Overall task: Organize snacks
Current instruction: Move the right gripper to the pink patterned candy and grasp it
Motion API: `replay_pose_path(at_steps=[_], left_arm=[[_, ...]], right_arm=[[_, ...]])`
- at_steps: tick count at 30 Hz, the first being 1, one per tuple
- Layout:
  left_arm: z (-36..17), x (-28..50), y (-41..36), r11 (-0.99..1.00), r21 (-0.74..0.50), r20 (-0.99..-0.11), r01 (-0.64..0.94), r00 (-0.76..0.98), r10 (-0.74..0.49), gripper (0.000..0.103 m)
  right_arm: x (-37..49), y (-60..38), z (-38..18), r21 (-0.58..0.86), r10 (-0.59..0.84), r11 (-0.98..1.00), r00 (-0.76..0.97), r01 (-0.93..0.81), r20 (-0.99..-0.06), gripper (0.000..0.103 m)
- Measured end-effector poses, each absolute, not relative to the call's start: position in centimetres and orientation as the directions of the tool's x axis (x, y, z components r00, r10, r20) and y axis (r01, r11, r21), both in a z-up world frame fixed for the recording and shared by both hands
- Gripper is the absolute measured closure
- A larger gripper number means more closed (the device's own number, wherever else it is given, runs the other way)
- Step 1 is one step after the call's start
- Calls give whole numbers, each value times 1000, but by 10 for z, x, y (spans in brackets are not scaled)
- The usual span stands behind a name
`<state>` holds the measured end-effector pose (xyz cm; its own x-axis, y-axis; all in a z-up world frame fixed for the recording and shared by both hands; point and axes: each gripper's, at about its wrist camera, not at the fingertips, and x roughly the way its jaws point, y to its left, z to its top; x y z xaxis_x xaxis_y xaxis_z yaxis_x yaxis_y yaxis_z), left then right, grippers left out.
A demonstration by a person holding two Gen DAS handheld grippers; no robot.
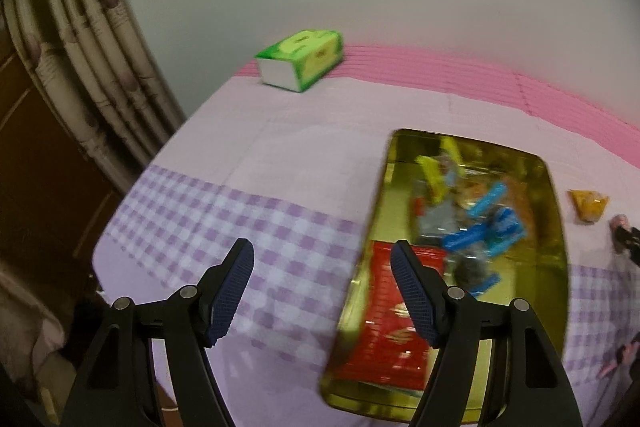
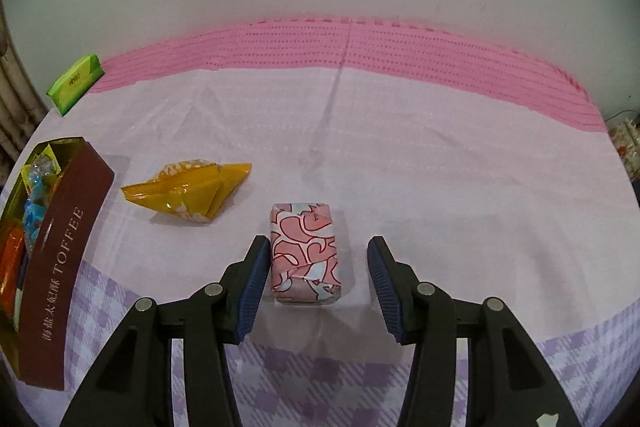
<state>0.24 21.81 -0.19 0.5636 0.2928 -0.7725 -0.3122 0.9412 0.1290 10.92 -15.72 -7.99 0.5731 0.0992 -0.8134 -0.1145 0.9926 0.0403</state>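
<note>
Lying loose, one pink snack [image 2: 305, 254], one yellow snack [image 2: 188, 191]

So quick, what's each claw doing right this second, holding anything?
Left gripper: open, holding nothing, above the toffee box.
Right gripper: open, jaws either side of the pink wrapped snack, not yet closed on it.

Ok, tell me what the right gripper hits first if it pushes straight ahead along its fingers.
Probably the pink patterned snack pack. It lies on the tablecloth between the open fingers of the right gripper, closer to the left finger. Beyond it the cloth looks free up to the wall.
</note>
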Motion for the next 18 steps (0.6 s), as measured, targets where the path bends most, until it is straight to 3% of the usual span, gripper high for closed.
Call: replay_pose_path(at_steps=[4, 8, 18], left_arm=[[1, 9, 196, 957, 107, -777, -271, 578, 250, 32], [4, 24, 168, 971, 119, -776, -206, 591, 220, 32], [9, 66, 93, 994, 97, -788, -42, 607, 103, 32]], right_arm=[[108, -155, -82, 38, 110, 990, 579, -135, -808, 56], [106, -158, -83, 59, 135, 987, 583, -148, -801, 73], [103, -157, -81, 38, 101, 993, 610, -116, -786, 75]])
